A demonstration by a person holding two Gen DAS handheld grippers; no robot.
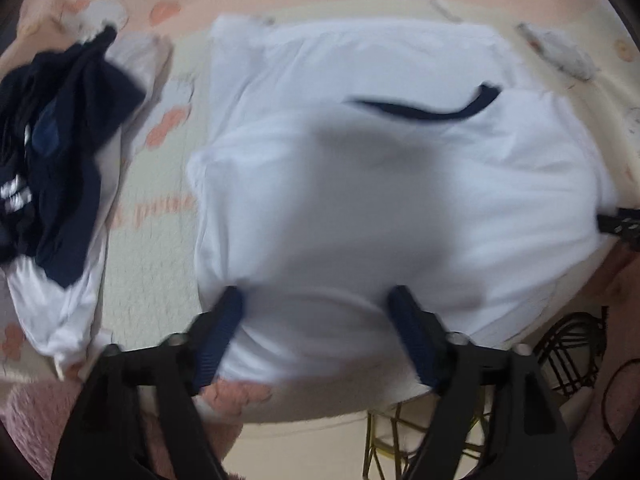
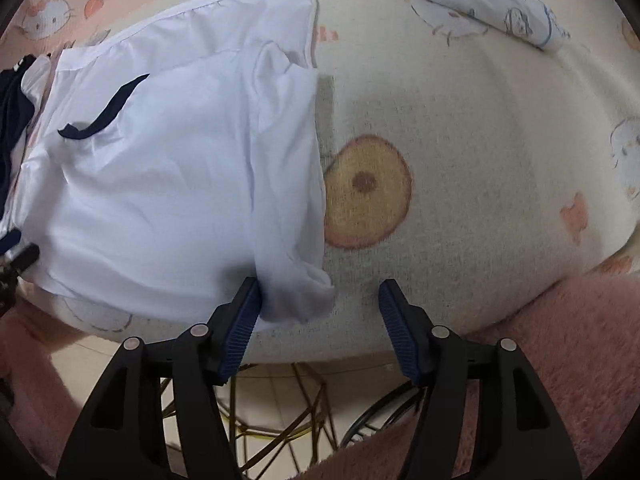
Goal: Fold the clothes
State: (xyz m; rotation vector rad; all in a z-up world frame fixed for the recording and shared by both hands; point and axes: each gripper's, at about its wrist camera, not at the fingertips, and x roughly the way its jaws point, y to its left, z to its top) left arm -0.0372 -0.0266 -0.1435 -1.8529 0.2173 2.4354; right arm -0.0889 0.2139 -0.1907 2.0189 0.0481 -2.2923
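Note:
A white T-shirt with a navy collar strip (image 1: 432,110) lies partly folded on the patterned cloth of a round table (image 1: 156,240). In the left wrist view the shirt (image 1: 360,184) fills the middle. My left gripper (image 1: 316,300) is open, its blue pads either side of the shirt's near edge. In the right wrist view the shirt (image 2: 168,168) lies left. My right gripper (image 2: 320,292) is open at the table's near edge, its left pad (image 2: 244,316) touching the shirt's near right corner (image 2: 296,292). My left gripper's tip shows at the left edge of the right wrist view (image 2: 16,248).
A pile of navy and white clothes (image 1: 52,168) lies at the table's left. A folded white printed garment (image 2: 496,4) lies at the far right. A pink fluffy rug (image 2: 580,360) and a gold wire stand (image 2: 272,420) are below the table edge.

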